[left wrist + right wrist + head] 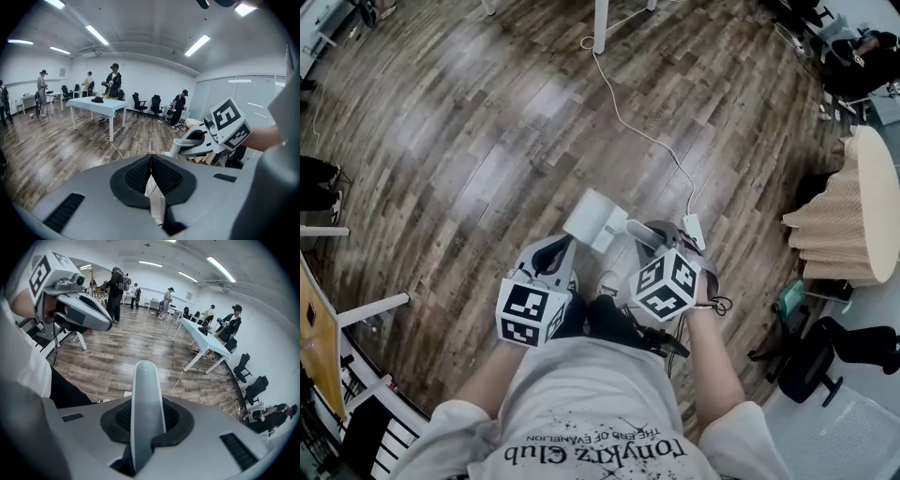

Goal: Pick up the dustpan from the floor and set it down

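A pale grey dustpan [594,218] hangs above the wooden floor, just ahead of both grippers. Its long rounded handle [146,380] runs up between the dark pads of my right gripper [649,231], which is shut on it. My left gripper [562,246] is beside the pan's near left corner, and I cannot tell whether they touch. In the left gripper view its pads [136,176] meet at the tips. A thin pale strip shows in the slit behind them; I cannot tell what it is. The right gripper's marker cube [229,123] appears at that view's right.
A white cable [628,122] runs over the floor from a table leg [600,28] to a power strip [692,230]. A beige ribbed object [853,216] and a black office chair [825,352] stand on the right. Several people stand around a white table [93,105].
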Motion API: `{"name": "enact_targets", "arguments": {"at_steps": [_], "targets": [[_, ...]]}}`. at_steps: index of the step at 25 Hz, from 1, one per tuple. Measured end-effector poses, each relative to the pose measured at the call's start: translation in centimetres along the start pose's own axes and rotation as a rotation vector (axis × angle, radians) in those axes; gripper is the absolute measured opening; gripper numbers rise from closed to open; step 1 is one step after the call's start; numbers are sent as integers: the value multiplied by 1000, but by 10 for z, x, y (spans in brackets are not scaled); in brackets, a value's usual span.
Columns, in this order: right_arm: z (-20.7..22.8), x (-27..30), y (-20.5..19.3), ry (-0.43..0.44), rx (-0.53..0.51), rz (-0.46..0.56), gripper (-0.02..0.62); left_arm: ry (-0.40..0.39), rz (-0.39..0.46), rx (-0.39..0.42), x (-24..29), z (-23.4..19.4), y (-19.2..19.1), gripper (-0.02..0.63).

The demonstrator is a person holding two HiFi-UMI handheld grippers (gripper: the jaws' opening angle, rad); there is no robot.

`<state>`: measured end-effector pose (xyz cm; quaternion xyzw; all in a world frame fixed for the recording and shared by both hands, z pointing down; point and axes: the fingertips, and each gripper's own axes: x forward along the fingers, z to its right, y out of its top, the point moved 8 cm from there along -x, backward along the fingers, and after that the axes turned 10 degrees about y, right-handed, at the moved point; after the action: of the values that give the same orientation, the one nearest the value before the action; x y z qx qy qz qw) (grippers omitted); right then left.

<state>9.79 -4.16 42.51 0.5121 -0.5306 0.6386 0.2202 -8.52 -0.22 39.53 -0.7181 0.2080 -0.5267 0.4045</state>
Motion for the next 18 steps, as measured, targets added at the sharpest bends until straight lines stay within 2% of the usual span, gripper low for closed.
{"name": "enact_targets", "arguments": {"at_steps": [18], "targets": [[-48,-62,6,-7,11,8,72,-20,75,44,-56,23,9,23]]}}
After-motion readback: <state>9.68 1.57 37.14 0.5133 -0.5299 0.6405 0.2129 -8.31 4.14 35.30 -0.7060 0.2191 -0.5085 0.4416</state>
